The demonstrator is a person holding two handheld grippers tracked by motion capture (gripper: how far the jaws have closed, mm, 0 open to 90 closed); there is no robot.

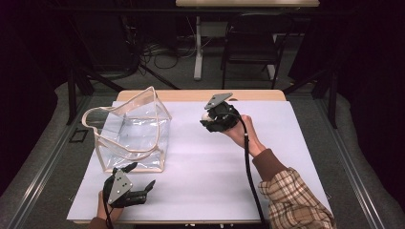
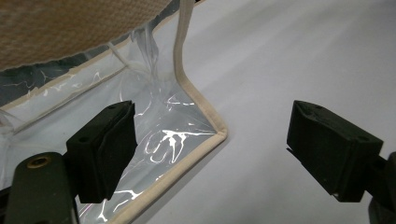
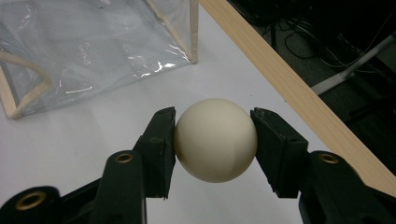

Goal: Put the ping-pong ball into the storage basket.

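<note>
The clear plastic bag with beige trim [image 1: 131,133] stands on the left of the surface [image 1: 200,181]. Just before its near corner lies the left tool [image 1: 142,176]. To the right, well apart, the right tool [image 1: 206,119] holds the cream-coloured ball [image 3: 215,140] above the surface.

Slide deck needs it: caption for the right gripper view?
Right gripper clamps a cream ball above the white table, clear bag beyond.

black two-jaw left gripper [image 1: 142,177], brass screws; right gripper [image 1: 206,117], grey plate, black cable; plaid sleeve [image 1: 293,200], brown cuff
</note>
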